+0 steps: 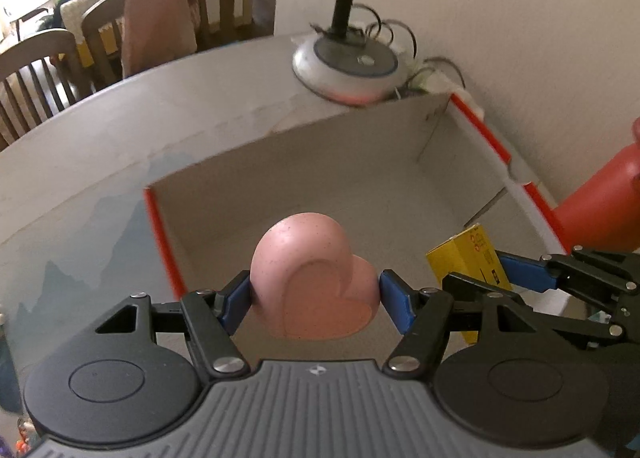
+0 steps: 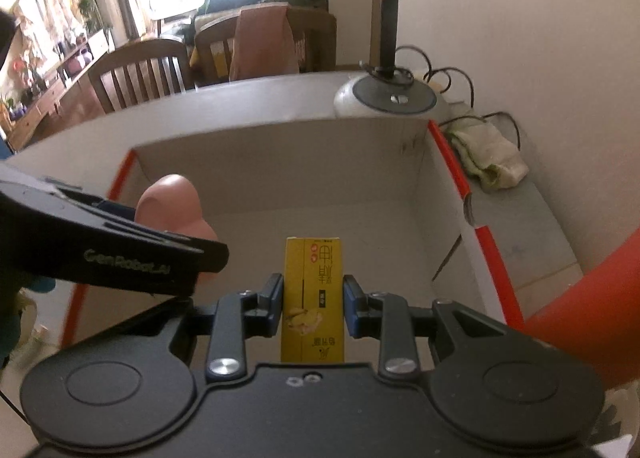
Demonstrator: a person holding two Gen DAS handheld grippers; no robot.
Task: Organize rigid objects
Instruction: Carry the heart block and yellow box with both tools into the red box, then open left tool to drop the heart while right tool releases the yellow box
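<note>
Over the box [image 1: 440, 162], your left hand-held gripper [image 1: 316, 290] pinches the pink heart [image 1: 312, 274] and your right hand-held gripper [image 2: 314, 308] the yellow carton [image 2: 314, 290]; lower both, then release.

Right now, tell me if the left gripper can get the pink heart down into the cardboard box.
Probably yes. The left gripper holds the pink heart over the open cardboard box, whose floor below looks bare. The right gripper with its yellow carton hangs close alongside, but not underneath.
</note>
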